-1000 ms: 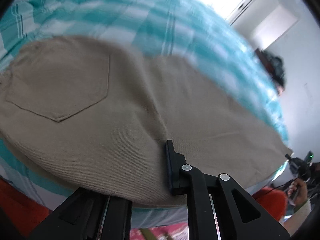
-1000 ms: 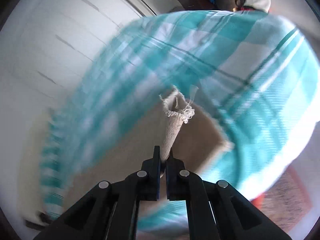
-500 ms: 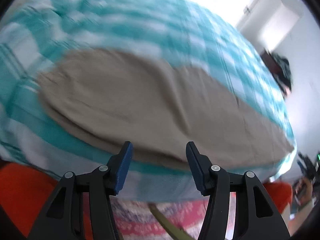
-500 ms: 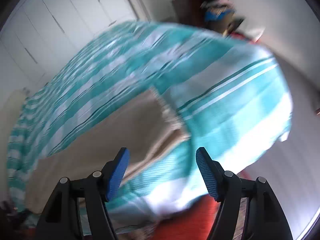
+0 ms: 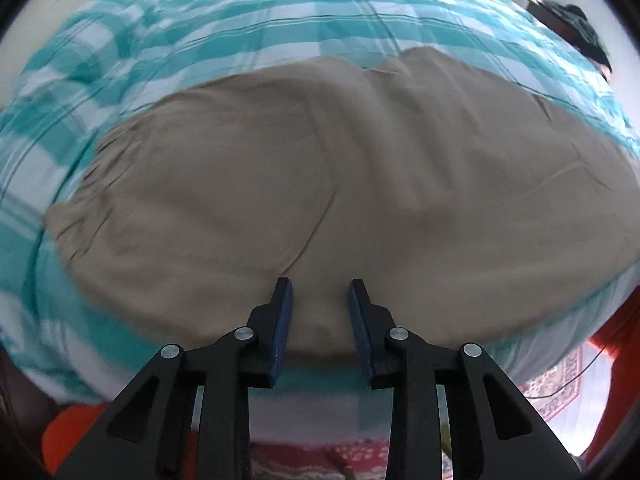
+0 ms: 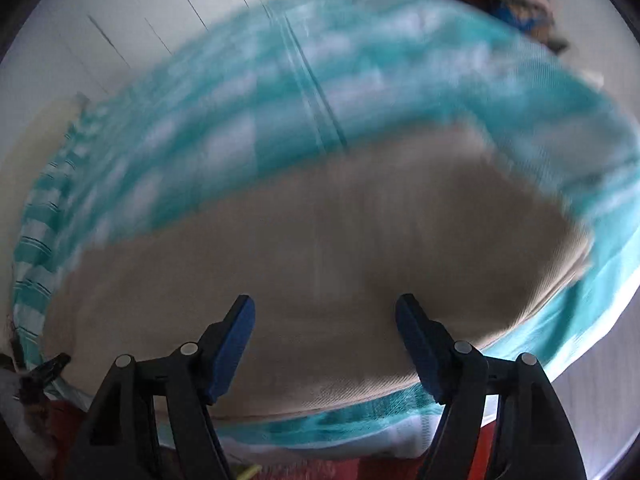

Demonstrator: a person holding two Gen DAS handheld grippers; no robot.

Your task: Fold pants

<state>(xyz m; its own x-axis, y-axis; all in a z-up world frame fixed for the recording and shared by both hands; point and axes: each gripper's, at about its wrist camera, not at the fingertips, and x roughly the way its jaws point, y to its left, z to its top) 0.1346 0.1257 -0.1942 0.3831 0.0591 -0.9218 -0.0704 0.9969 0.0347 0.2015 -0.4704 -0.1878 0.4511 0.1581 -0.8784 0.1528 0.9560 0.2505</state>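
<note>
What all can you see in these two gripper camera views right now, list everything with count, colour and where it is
Pants: one pair, beige, spread flat on the bed, running side to side near its front edge.
Bedsheet: one, teal and white check, covering the bed under and around the pants.
Rug: one, red patterned, on the floor below the bed edge.
Wardrobe doors: white panels, behind the bed in the right wrist view.
Dark clutter: blurred, far right corner beyond the bed; cannot tell what it is.
Left gripper: one, black with blue pads, open, tips over the near edge of the pants.
Right gripper: one, black with blue pads, wide open over the pants.
</note>
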